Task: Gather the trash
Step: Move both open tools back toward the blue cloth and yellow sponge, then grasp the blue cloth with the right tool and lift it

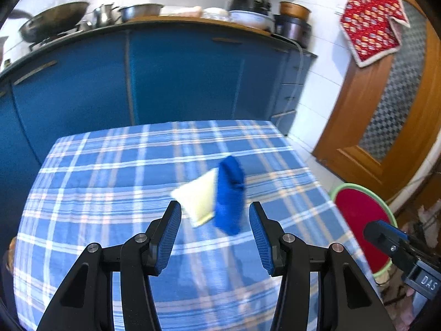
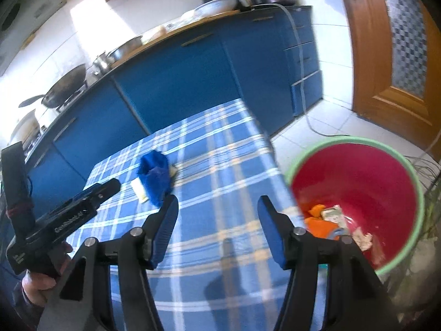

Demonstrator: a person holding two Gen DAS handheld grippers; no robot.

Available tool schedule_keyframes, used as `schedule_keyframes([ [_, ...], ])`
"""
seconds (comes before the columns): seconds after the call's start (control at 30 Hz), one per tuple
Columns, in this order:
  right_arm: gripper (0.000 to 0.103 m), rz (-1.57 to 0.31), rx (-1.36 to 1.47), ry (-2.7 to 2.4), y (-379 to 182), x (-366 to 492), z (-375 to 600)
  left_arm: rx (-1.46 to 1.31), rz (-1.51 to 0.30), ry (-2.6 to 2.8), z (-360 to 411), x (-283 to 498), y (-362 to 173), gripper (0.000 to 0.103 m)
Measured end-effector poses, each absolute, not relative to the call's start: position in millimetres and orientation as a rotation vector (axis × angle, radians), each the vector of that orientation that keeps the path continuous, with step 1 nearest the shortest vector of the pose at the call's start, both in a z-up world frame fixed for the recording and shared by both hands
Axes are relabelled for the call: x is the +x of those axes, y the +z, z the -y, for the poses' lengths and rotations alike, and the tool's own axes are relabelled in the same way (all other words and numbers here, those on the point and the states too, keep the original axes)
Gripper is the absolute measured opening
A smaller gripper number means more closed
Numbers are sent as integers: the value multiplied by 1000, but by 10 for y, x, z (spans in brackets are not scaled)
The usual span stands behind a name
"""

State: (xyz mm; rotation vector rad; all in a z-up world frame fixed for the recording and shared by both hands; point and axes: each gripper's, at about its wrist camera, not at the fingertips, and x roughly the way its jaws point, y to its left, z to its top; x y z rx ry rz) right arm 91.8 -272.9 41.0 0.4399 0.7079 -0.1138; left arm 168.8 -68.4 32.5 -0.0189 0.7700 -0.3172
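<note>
Where the kitchen wall meets the floor, a long run of blue cabinets is seen, topped by a wok, metal bowls and cookers; a wooden door stands at the right. In front, the surface is covered by a blue plaid cloth. The red bin with its green rim is shown fully only in the right wrist view, with orange and pale scraps at its bottom; in the left wrist view just part of it is seen beside the surface. On the cloth lie a blue wrapper and a pale yellow packet, touching, blurred. The left tool is spread, nothing between its pads. The right tool is likewise spread and unladen.
</note>
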Motion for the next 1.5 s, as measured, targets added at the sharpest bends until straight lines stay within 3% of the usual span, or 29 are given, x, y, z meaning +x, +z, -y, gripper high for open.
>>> schedule_keyframes([
  [0.43,72,-773,391,-30,286,1571,2189,-73,-792,-214,258,1915,83,53],
  [0.9,72,-850,340,-14,31,2153,1844,-120,-817,-196,-18,2007,-68,53],
  [0.97,66,-857,328,-21,-7,2212,1830,-119,-821,-196,-25,2009,-76,53],
  [1.03,44,-877,313,-26,-52,2272,1813,-115,-822,-200,-26,2004,-75,53],
  [1.13,25,-899,299,-8,-105,2301,1796,-118,-824,-208,-29,2003,-68,53],
  [1.23,18,-885,278,3,-71,2241,1791,-114,-830,-218,-9,2013,-57,53],
  [1.5,16,-837,286,-6,113,1970,1942,-101,-853,-276,110,2086,-21,53],
])
